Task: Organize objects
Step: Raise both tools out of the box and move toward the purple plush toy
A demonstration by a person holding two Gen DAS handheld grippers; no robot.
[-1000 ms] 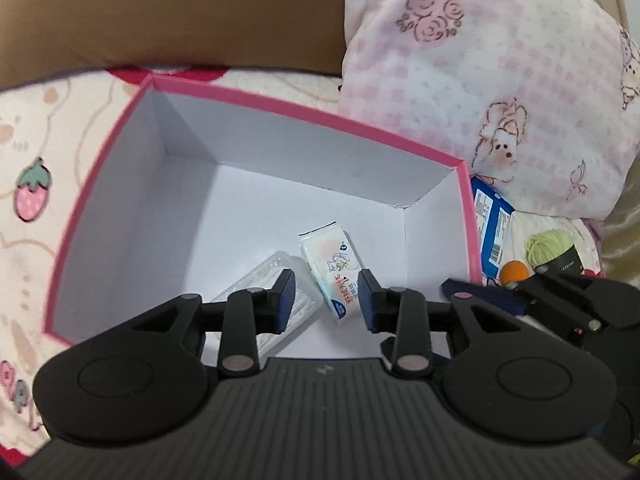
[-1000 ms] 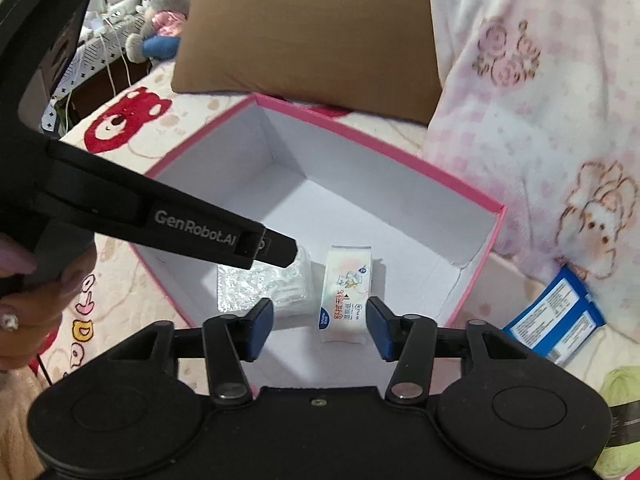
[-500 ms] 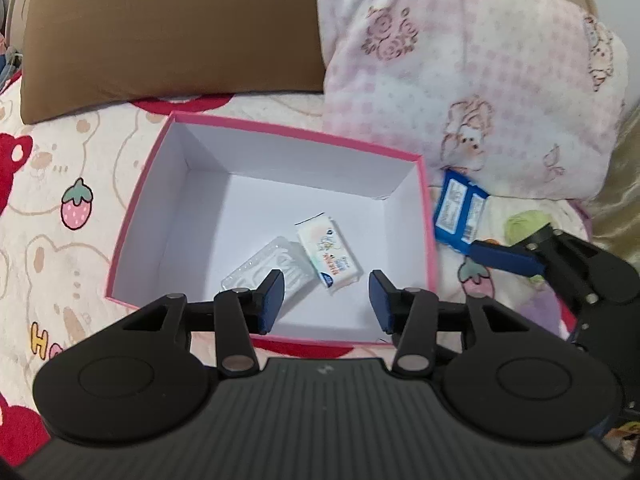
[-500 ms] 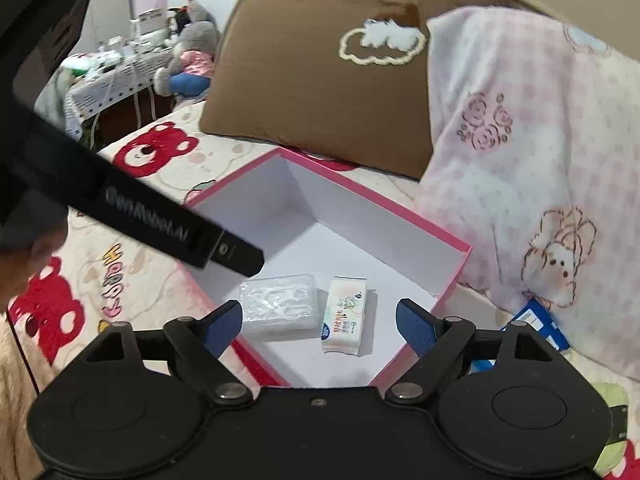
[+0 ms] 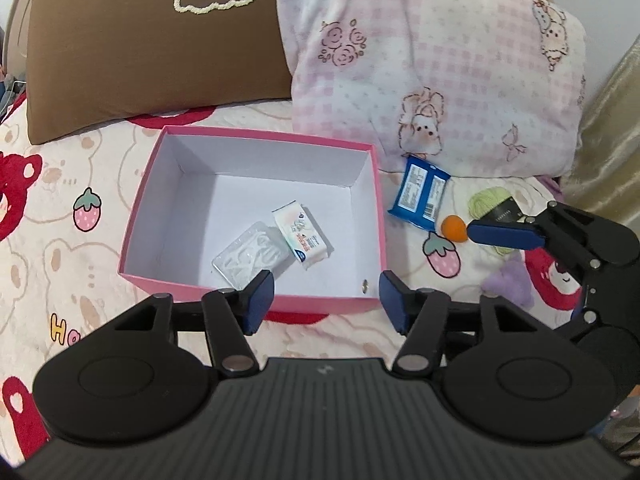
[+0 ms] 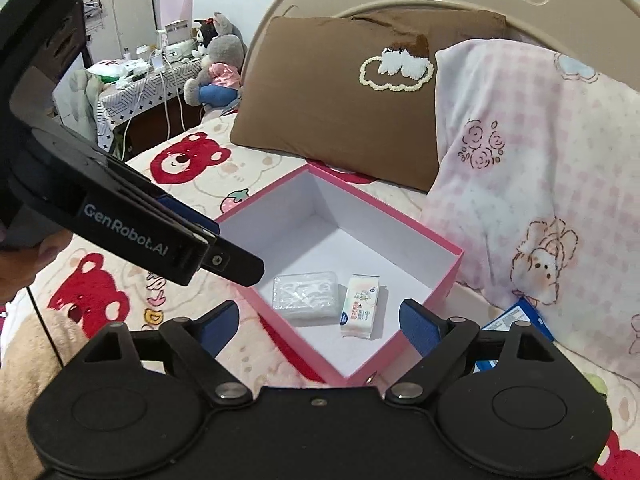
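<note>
A pink box (image 5: 250,303) (image 6: 448,280) with a white inside lies on the bedspread. In it rest a clear plastic pack (image 5: 250,258) (image 6: 306,294) and a white tissue pack (image 5: 300,234) (image 6: 360,306), side by side. My left gripper (image 5: 326,300) hangs above the box's near wall, its jaws opening with nothing between them. My right gripper (image 6: 320,322) is over the box's near corner, jaws opening wide and empty. To the right of the box lie a blue packet (image 5: 420,190) (image 6: 516,318), an orange ball (image 5: 454,229) and a green yarn ball (image 5: 490,202).
A brown pillow (image 5: 152,48) and a pink checked pillow (image 5: 432,64) lean on the headboard behind the box. A purple soft thing (image 5: 508,284) lies at the right. A cluttered side table (image 6: 136,76) and plush toys (image 6: 216,68) stand left of the bed.
Both grippers have risen and drawn back from inside the box, leaving the two packs on its floor. Both pairs of jaws have spread wider.
</note>
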